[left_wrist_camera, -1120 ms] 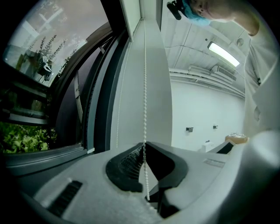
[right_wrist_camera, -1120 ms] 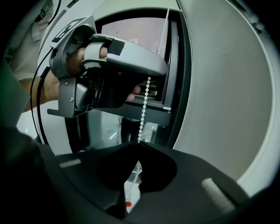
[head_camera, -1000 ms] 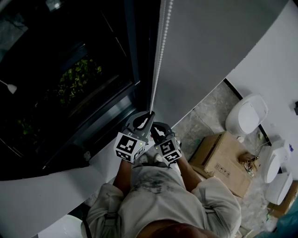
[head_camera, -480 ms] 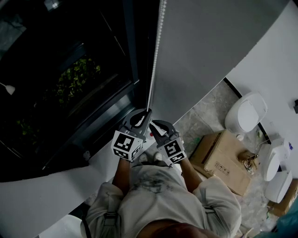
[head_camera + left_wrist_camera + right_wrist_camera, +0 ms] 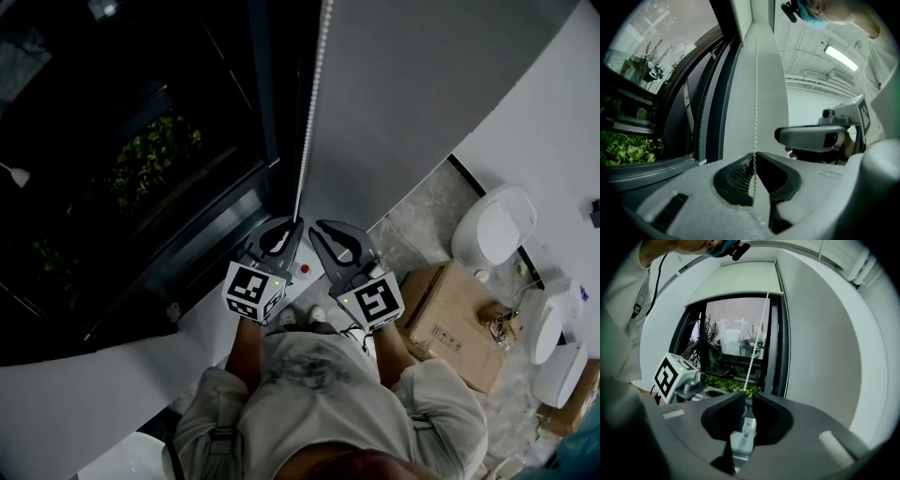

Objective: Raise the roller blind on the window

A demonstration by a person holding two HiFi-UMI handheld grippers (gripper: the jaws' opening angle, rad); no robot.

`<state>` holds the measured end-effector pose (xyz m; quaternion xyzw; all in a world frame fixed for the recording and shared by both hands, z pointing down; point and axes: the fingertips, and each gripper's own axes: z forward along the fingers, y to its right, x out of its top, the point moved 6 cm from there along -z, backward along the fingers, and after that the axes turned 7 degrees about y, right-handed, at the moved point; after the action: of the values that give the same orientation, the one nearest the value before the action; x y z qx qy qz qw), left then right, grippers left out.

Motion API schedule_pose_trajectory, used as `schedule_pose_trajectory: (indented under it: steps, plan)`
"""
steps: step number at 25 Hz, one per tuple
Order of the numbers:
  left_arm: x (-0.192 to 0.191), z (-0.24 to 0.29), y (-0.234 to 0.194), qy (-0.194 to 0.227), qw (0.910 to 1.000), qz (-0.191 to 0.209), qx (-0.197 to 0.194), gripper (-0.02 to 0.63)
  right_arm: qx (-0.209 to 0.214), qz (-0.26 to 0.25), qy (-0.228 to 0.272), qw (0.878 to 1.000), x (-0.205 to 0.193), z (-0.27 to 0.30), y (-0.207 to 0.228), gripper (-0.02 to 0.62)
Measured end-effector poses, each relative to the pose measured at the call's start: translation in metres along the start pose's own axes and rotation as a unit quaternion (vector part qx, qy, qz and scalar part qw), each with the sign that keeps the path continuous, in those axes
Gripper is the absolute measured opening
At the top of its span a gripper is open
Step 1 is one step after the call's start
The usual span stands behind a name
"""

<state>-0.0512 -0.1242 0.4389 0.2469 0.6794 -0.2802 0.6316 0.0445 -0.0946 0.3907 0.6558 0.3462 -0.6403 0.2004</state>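
Now my left gripper (image 5: 754,155) pinches the white beaded chain (image 5: 755,93) between its ribbed black pads, jaws closed on it. My right gripper (image 5: 749,398) is empty, with a narrow slit between its jaws. Overhead, the smooth pale roller blind (image 5: 740,284) covers the top of the dark-framed window (image 5: 736,338).

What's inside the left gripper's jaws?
The bead chain, pinched in the left gripper, whose jaws are closed on it. Further down, the chain passes behind the gripper's body and is covered.
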Motion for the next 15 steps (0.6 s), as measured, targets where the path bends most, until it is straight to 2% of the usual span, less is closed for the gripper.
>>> schedule_pose_trajectory:
  steps: [7, 15]
  plan:
    - [-0.001, -0.001, 0.003, 0.001, 1.0, -0.001, -0.002, 0.023, 0.006, 0.006, 0.072, 0.997, 0.063, 0.017, 0.013, 0.072]
    - [-0.001, -0.002, 0.005, 0.001, 1.0, -0.001, -0.002, 0.023, 0.024, -0.018, 0.103, 0.994, 0.096, 0.038, 0.02, 0.08]
